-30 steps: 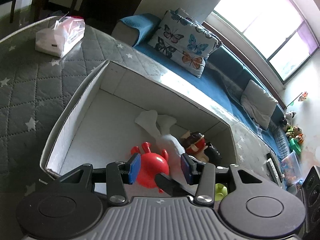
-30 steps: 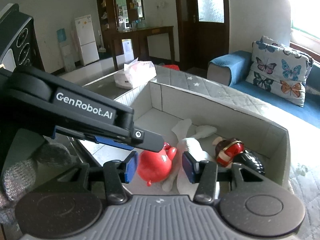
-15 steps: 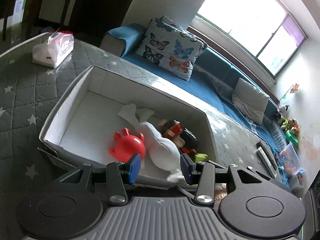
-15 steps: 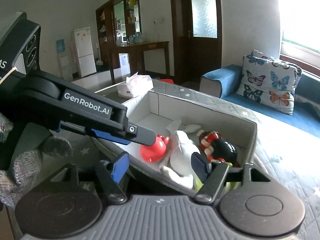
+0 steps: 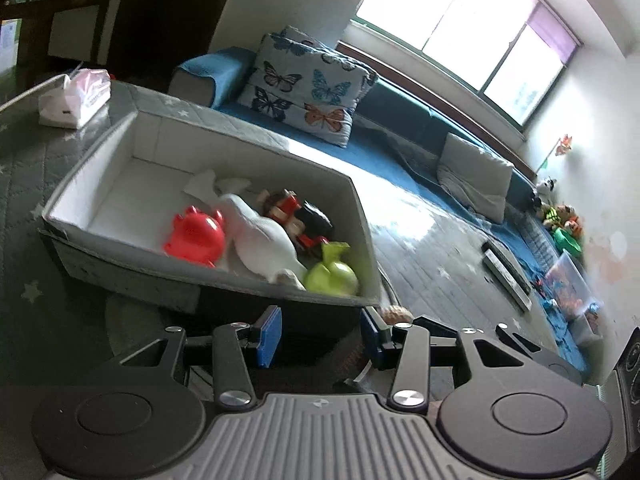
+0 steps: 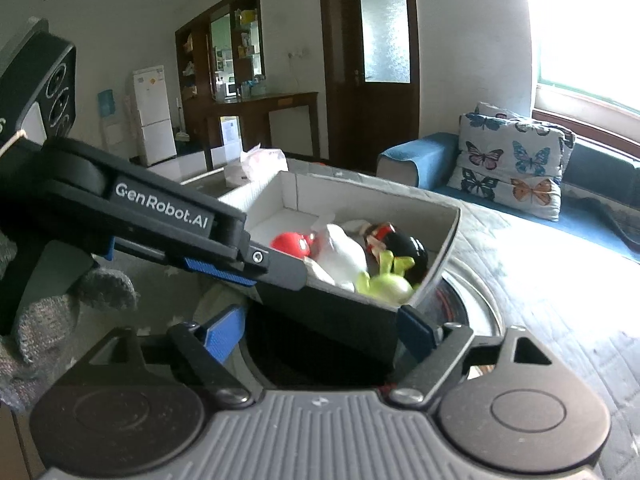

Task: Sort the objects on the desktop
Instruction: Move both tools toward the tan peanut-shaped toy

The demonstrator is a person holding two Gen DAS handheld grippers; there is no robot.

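— What are your two tools doing?

— My left gripper (image 5: 320,336) hangs in front of the near wall of the storage box (image 5: 132,276), its blue pads spread apart with nothing between them. My right gripper (image 6: 320,334) is spread wider, also empty, facing the box's near corner.

— And the toys?

— All inside the box, bunched at the end nearest me. A red toy (image 5: 195,236) lies on the white floor, a white plush toy (image 5: 260,236) lies just beside it and touching, and a yellow-green toy (image 5: 332,274) sits in the near corner against the wall. Behind the plush there is a red-and-black figure (image 5: 300,216); I cannot make out what it is.

— Anything else around?

— The box stands on a grey quilted cover with stars (image 5: 24,208). A tissue pack (image 5: 76,100) lies well beyond the box's far end. From the right camera I see my left gripper's black body, marked GenRobot.AI (image 6: 160,208), crossing in front of the box, and my gloved hand (image 6: 48,316) under it.
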